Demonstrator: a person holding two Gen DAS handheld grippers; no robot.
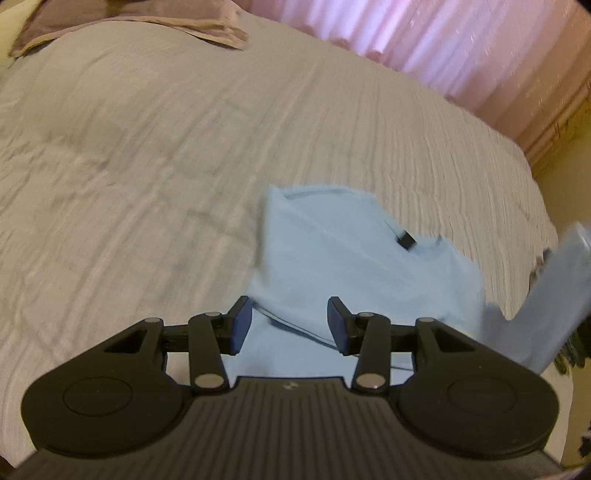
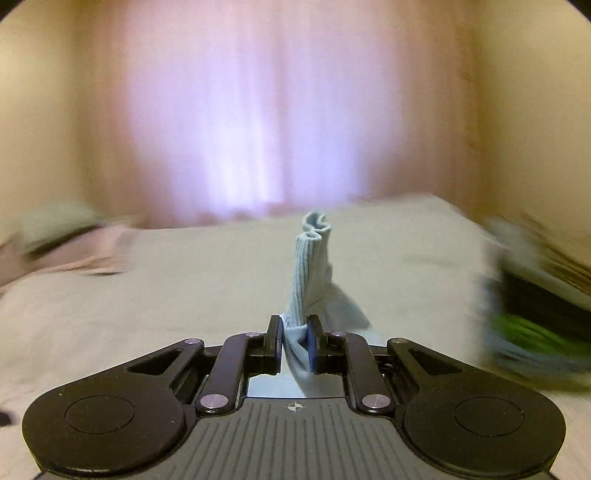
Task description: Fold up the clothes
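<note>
On the bed (image 1: 147,147) lies a light blue sweatshirt (image 1: 332,266), soft and limp, likely to sag and drag; its ribbed cuff (image 2: 310,266) is pinched between the right gripper (image 2: 294,345) fingers, a fair hold. Left gripper (image 1: 290,325) fingers hang half apart over the cloth, holding nothing. Grey ribbed bedspread, mauve pillow (image 1: 140,22), pink curtain (image 1: 443,40) beyond.

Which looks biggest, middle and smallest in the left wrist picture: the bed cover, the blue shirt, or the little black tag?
1. Grey bed cover, filling most of the view.
2. Light blue shirt, lying on it.
3. Black tag at the shirt's collar, tiny.
</note>
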